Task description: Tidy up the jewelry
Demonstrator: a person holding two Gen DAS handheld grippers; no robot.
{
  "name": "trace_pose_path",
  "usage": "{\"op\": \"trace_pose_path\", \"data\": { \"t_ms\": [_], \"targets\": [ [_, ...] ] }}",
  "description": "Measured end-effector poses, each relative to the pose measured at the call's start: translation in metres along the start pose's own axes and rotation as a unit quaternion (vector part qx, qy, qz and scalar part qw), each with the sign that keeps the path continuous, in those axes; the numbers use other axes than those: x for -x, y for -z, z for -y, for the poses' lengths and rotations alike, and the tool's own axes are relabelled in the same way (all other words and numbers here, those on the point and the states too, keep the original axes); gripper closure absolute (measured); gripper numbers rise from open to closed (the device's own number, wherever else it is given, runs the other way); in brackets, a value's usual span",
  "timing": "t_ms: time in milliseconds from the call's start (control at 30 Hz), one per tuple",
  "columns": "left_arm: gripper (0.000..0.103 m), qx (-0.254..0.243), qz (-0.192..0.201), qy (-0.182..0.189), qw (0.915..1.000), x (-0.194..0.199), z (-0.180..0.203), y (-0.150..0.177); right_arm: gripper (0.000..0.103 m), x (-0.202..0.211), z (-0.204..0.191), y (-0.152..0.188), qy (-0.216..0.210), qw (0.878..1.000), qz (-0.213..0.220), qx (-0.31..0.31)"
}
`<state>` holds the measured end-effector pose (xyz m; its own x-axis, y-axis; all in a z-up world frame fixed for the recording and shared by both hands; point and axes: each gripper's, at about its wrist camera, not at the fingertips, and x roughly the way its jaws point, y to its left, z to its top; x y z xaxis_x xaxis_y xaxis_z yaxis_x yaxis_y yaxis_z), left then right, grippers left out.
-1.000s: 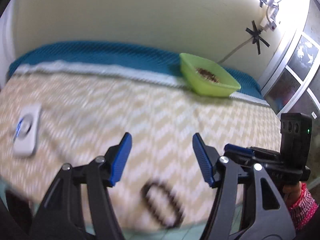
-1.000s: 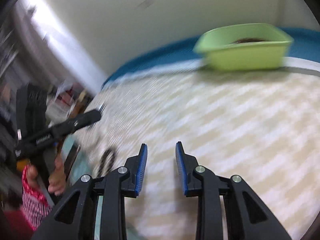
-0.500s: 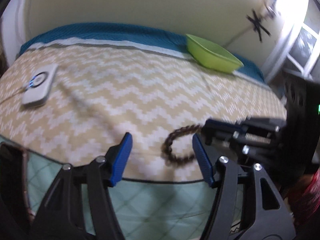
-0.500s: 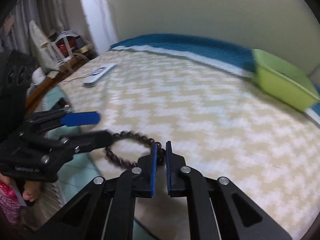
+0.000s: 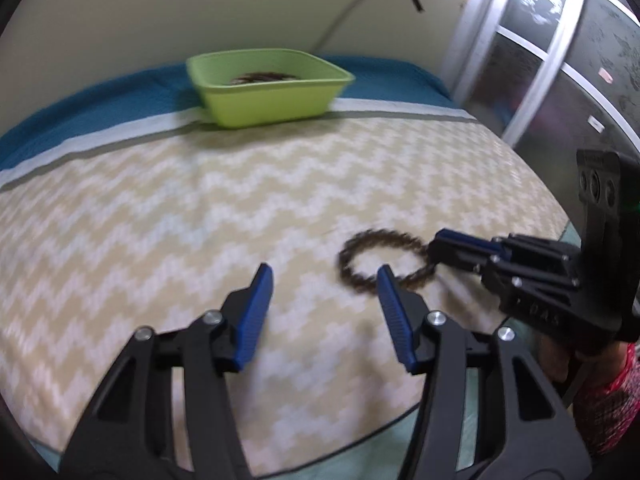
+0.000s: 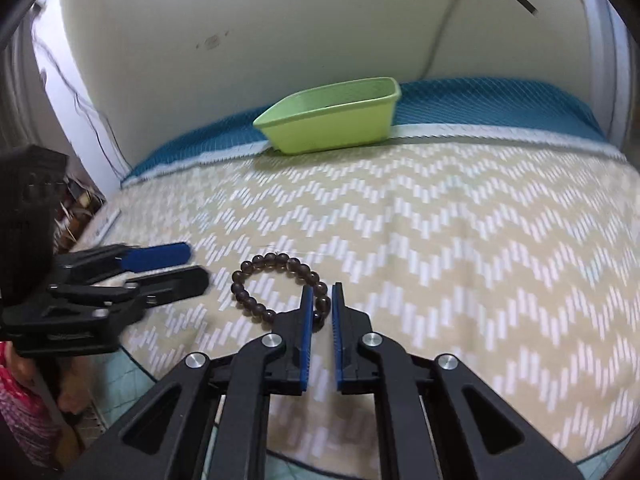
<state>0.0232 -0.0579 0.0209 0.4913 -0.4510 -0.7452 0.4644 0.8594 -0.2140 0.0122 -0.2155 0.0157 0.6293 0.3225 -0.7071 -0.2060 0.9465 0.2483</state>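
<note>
Left claw [image 5: 324, 312]: blue-padded fingers spread wide, nothing between them, poised over the near part of the bed [image 5: 160, 208] with its tan-and-white zigzag cover. In the left wrist view, the right-hand finger's tip overlaps the near edge of the bracelet's loop; cannot tell whether it touches.

Bracelet [image 6: 276, 286]: a ring of dark brown round beads, near the bed's near edge, just right of the left claw. Blurred in the left wrist view, sharp in the right. Whether the far side of the loop rests on the cover or hangs lifted, I cannot tell.

Right claw [image 6: 321, 304]: fingers drawn close, a narrow gap between the blue pads, pinching the near-right part of the bead ring. Beads show between and just beyond the fingertips. In the left wrist view, it reaches in from the right, its tip at the loop's right end.

Far side: a lime-green tub [image 6: 332, 124] sits on the blue band of the cover by the wall, well apart from both claws. The left wrist view shows dark beaded items [image 5: 264, 77] inside it, too blurred to identify.
</note>
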Motion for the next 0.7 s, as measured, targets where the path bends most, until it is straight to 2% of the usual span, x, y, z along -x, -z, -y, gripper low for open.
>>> {"op": "trace_pose_path", "data": {
  "t_ms": [100, 133, 233, 300, 333, 400, 600, 700],
  "targets": [
    [0.068, -0.016, -0.026, -0.005, 0.9995, -0.019, 0.011, -0.006, 0.103, 0.002, 0.004, 0.0, 0.003, 1.0, 0.0, -0.019],
    [0.068, -0.017, -0.031, -0.008, 0.9993, -0.024, 0.012, -0.006, 0.103, 0.002, 0.005, 0.0, -0.001, 1.0, 0.0, -0.019],
    [0.076, -0.014, -0.031, -0.01, 0.9994, -0.026, 0.011, -0.008, 0.103, -0.001, -0.008, -0.001, -0.002, 1.0, -0.003, 0.003],
    [0.09, -0.01, -0.033, -0.002, 0.9994, -0.027, 0.009, -0.007, 0.103, -0.003, -0.018, -0.003, 0.003, 1.0, -0.003, 0.028],
    [0.093, -0.01, -0.032, -0.005, 0.9994, -0.027, 0.008, -0.006, 0.103, -0.005, -0.022, -0.005, 0.01, 0.999, -0.005, 0.037],
    [0.093, -0.007, -0.032, -0.001, 0.9995, -0.027, 0.006, -0.006, 0.103, -0.011, -0.027, -0.007, 0.018, 0.999, -0.009, 0.049],
    [0.093, 0.028, -0.04, 0.021, 0.9986, -0.02, -0.005, -0.012, 0.102, -0.001, -0.023, -0.016, -0.005, 1.0, 0.012, 0.027],
    [0.093, 0.029, -0.038, 0.029, 0.9985, -0.021, -0.002, -0.011, 0.083, -0.001, -0.026, -0.017, 0.003, 0.999, 0.014, 0.035]
  ]
}}
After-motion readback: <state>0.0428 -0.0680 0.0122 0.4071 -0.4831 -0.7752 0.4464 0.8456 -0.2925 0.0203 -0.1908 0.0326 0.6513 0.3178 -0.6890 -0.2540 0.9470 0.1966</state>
